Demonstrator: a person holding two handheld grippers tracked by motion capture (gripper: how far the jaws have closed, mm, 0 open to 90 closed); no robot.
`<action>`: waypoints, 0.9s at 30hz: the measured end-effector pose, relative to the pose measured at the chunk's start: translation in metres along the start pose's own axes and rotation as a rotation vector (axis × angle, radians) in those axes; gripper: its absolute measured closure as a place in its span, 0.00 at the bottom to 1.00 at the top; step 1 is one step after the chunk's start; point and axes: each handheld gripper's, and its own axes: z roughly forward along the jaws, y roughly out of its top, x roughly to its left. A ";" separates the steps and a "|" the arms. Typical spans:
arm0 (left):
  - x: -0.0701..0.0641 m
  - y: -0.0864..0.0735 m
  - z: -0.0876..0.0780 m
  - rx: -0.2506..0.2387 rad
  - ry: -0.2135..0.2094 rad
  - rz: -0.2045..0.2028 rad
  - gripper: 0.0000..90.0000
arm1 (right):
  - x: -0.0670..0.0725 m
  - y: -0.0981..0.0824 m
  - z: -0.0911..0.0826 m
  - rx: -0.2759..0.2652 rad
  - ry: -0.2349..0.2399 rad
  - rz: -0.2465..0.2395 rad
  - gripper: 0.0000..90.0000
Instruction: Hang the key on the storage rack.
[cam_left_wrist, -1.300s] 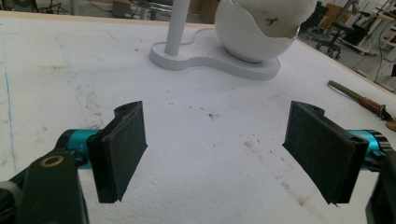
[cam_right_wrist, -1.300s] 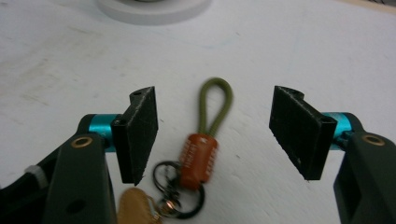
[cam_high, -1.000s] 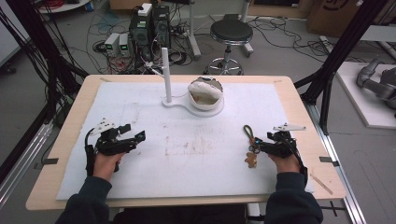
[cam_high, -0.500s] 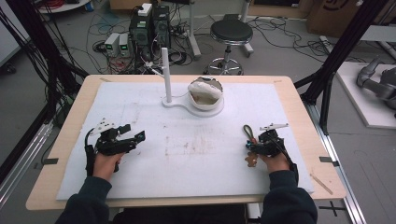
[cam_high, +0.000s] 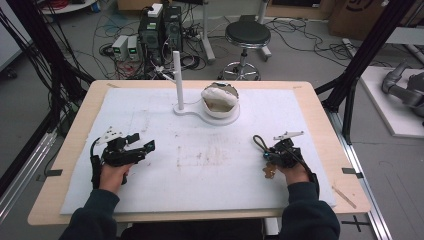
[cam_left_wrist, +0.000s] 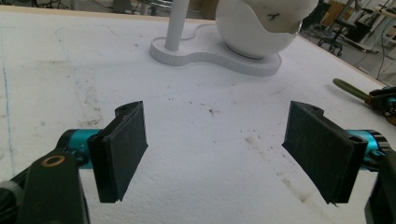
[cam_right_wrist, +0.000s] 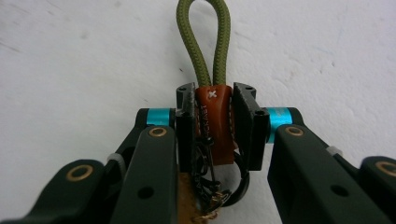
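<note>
A keychain lies at the right of the white mat: an olive cord loop (cam_right_wrist: 201, 44) runs into a brown leather tab (cam_right_wrist: 214, 122), with a black ring and a tan piece (cam_high: 270, 171) below. My right gripper (cam_right_wrist: 214, 109) is shut on the leather tab, both pads pressing its sides. From above, that gripper (cam_high: 270, 153) sits on the keychain with the cord loop (cam_high: 259, 142) sticking out toward the far left. My left gripper (cam_left_wrist: 219, 140) rests at the mat's left, jaws wide apart with only bare mat between them. From above it (cam_high: 145, 145) points right.
A white stand (cam_high: 210, 112) at the back middle carries an upright post (cam_high: 177, 80) and a round cracked white bowl (cam_high: 219, 100). The white mat (cam_high: 200, 165) covers a wooden table (cam_high: 320, 115). A stool and cabling sit on the floor beyond the far edge.
My right gripper slid left onto the keychain and closed on its leather tab. The left gripper has stayed put.
</note>
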 end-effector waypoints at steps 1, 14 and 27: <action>0.000 0.000 0.000 0.000 0.004 0.000 0.23 | 0.000 0.000 -0.001 -0.022 0.021 -0.005 0.81; 0.005 0.000 -0.003 -0.004 0.025 -0.001 0.24 | 0.038 0.033 -0.022 -0.317 0.202 -0.042 0.81; 0.006 0.000 -0.003 -0.005 0.021 -0.006 0.24 | 0.090 0.109 -0.024 -0.457 0.274 -0.151 0.81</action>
